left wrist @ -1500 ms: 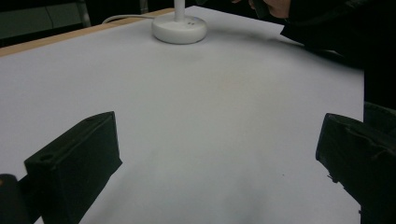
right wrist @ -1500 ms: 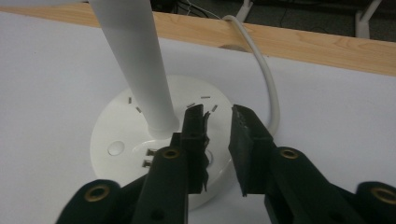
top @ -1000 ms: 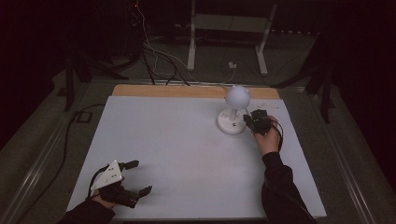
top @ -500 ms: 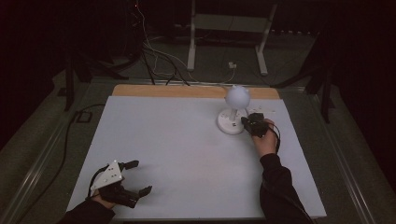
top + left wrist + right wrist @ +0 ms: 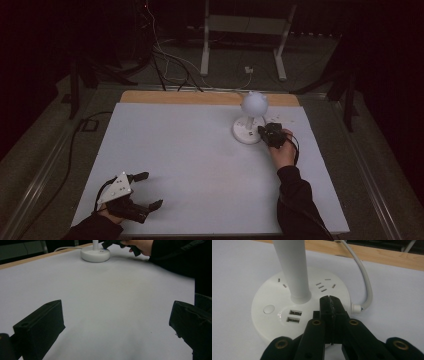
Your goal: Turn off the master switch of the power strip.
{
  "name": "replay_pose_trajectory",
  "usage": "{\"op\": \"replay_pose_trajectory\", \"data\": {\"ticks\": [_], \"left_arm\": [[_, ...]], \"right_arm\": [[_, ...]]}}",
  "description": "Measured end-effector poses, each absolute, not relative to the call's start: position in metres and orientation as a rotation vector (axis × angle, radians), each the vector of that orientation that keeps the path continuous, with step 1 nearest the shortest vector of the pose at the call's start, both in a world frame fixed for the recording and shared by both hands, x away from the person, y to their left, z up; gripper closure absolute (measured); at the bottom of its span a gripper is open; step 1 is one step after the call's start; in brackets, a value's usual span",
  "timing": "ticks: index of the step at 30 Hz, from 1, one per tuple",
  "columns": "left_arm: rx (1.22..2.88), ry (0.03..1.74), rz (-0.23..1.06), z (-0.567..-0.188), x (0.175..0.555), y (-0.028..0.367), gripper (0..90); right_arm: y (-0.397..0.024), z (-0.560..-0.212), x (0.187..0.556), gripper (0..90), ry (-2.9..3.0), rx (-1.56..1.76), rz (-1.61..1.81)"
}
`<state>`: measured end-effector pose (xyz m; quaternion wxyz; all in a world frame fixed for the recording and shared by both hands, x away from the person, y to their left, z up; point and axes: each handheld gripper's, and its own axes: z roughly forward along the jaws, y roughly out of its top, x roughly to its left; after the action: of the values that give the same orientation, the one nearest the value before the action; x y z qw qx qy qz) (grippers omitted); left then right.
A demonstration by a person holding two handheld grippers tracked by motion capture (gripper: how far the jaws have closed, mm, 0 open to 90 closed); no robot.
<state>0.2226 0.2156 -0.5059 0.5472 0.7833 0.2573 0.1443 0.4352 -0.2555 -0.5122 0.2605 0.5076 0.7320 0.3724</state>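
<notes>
Jaws pressed flat together on the right gripper (image 5: 331,305), nothing between them, their joined tip over the round white base of the desk lamp (image 5: 299,315), just beside its stem; whether the tip touches the base is hard to tell. On that base sit two USB ports (image 5: 294,316), a round button (image 5: 269,309) and several socket slots. A white cable (image 5: 365,280) leaves the base's rim and runs off toward the desk's wooden edge. In the high view the lamp (image 5: 250,117) stands at the far right of the white desk (image 5: 200,160), its globe head bright and featureless, and the right hand (image 5: 283,151) covers much of its gripper. Near the front left corner, the left gripper (image 5: 145,190) rests low, jaws spread wide on nothing, with the holding hand cut off by the frame edge.
</notes>
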Motion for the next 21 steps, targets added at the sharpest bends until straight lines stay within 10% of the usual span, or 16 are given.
{"op": "replay_pose_trajectory", "data": {"ticks": [21], "left_arm": [[1.859,0.610,0.339,-0.5061,0.2222,0.2151,0.3]], "right_arm": [[-0.2521,-0.5123,0.4357,90.0,1.987,1.358,0.976]]}}
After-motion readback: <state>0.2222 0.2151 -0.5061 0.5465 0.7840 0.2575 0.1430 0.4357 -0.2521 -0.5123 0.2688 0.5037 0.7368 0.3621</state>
